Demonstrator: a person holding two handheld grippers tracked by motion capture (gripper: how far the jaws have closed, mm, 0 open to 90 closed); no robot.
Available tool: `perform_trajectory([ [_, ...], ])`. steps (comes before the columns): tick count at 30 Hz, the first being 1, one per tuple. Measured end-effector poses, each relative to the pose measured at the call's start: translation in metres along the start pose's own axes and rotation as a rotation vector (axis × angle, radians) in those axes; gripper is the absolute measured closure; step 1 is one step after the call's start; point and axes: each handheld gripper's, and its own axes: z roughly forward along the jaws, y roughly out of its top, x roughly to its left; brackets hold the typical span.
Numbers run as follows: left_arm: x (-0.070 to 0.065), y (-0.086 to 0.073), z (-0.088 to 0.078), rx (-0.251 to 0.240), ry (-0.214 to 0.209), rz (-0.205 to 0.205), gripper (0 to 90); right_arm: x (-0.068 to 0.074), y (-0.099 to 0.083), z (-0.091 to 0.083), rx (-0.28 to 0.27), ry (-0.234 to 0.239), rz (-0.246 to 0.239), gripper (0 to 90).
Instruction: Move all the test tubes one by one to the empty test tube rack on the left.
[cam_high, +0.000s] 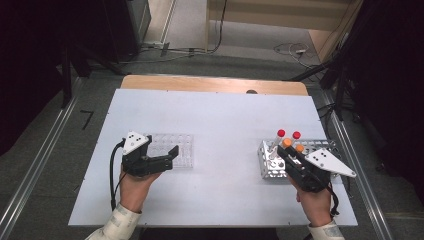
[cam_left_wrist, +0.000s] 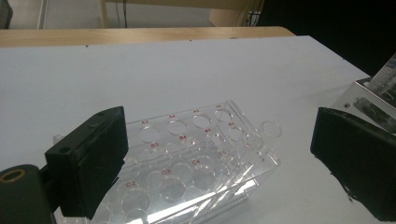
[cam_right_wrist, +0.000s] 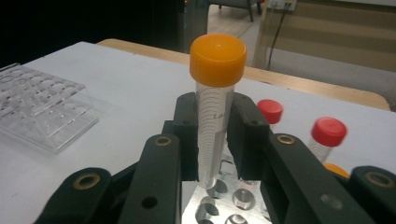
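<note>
Right tool (cam_right_wrist: 217, 140) is clenched on an orange-capped tube (cam_right_wrist: 215, 109), pads on the clear barrel well below the cap, tube upright with its tip just above the holes of the metal rack (cam_right_wrist: 219, 205); in the high view that tool (cam_high: 287, 152) sits over the rack (cam_high: 267, 165) at the right side of the counter (cam_high: 225, 120), hand (cam_high: 315, 202) behind it. Two red-capped tubes (cam_high: 281, 134) stand in the rack past the gripped one, a second orange cap (cam_high: 299, 148) just beside the tool. Left tool (cam_high: 167, 155) is released, jaws wide apart and nothing between the pads, held low over the near edge of the clear plastic tube rack (cam_high: 172, 147) at the left side of the counter; from the left gripper view the rack (cam_left_wrist: 196, 163) has red-lettered wells (A, B, C rows), all look empty. The two racks are well apart, bare white counter between them
</note>
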Motion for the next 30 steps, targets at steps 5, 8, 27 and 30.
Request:
perform_trajectory([
  [5, 0.001, 0.001, -0.001, -0.004, 0.001, -0.006, 4.5, 0.011, -0.001, 0.008, 0.011, 0.040, -0.006, 71.5],
  [8, 0.000, 0.001, -0.001, -0.006, -0.002, -0.008, 4.5, 0.021, -0.003, 0.014, 0.018, 0.068, -0.013, 71.5],
  [27, -0.008, 0.002, -0.004, -0.017, -0.018, 0.006, 4.6, 0.075, -0.010, 0.048, 0.068, 0.209, -0.070, 71.5],
  [30, -0.010, 0.003, -0.006, -0.024, -0.026, 0.004, 4.7, 0.080, -0.011, 0.052, 0.076, 0.224, -0.068, 71.5],
])
